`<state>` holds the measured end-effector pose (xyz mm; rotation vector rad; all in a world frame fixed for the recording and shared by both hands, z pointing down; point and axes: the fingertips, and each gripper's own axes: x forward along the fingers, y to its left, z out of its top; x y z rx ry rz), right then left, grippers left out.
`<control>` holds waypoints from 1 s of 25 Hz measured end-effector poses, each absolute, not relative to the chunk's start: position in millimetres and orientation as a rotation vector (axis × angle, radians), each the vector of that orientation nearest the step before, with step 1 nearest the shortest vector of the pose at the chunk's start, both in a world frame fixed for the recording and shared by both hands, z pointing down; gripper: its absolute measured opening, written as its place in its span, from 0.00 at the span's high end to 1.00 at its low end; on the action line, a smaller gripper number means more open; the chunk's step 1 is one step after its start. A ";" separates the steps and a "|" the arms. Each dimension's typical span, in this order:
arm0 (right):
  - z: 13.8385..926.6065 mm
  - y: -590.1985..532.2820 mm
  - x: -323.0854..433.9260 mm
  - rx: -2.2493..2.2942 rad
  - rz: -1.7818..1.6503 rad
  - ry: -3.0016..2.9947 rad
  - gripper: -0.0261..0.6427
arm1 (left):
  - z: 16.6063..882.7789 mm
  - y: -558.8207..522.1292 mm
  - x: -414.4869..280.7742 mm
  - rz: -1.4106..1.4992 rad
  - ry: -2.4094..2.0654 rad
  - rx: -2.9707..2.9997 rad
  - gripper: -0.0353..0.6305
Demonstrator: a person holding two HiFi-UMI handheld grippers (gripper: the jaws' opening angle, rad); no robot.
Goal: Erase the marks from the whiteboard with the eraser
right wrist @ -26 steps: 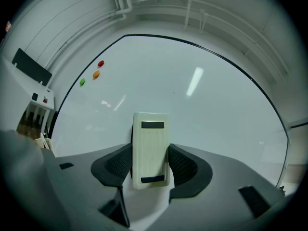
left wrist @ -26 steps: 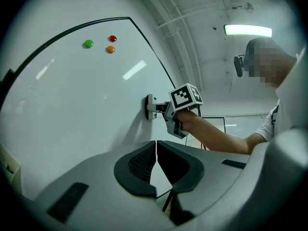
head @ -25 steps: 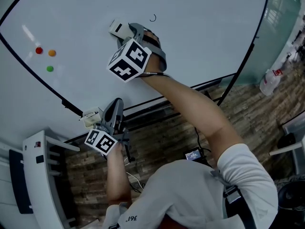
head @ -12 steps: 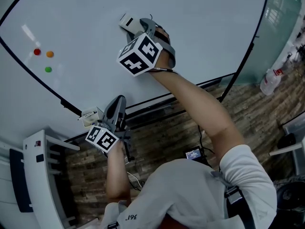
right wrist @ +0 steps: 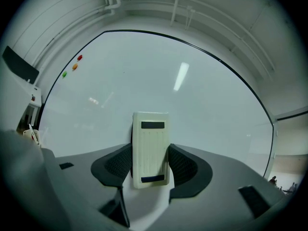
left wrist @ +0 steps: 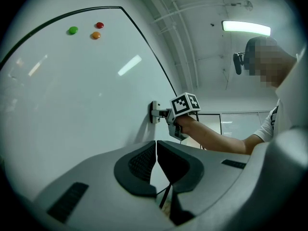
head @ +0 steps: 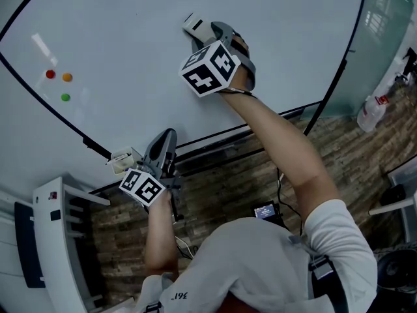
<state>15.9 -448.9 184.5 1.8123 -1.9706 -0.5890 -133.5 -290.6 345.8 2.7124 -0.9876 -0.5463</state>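
Observation:
The whiteboard [head: 117,38] fills the upper part of the head view, and no mark shows on it. My right gripper [head: 199,31] is shut on the cream eraser [head: 195,23], which is pressed flat against the board. In the right gripper view the eraser [right wrist: 150,148] stands upright between the two pads. The left gripper [head: 158,150] hangs shut near the board's lower edge with nothing in it. From the left gripper view the board [left wrist: 72,105] is seen side-on, with the eraser [left wrist: 155,112] and the right gripper [left wrist: 168,113] against it.
Three round magnets, red [head: 50,74], orange [head: 67,77] and green [head: 65,97], sit at the board's left. A white stand [head: 58,240] is at lower left. A spray bottle [head: 369,111] stands on the wooden floor at the right. A small device [head: 264,211] with cables lies under the board.
The right gripper has slid the eraser up and to the right across the board. The small curved mark seen earlier no longer shows. The left gripper has stayed put.

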 end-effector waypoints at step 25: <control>191.8 -449.3 116.4 1.893 -0.557 -1.839 0.58 | 345.3 -279.2 -102.1 -0.507 -0.979 2.728 0.94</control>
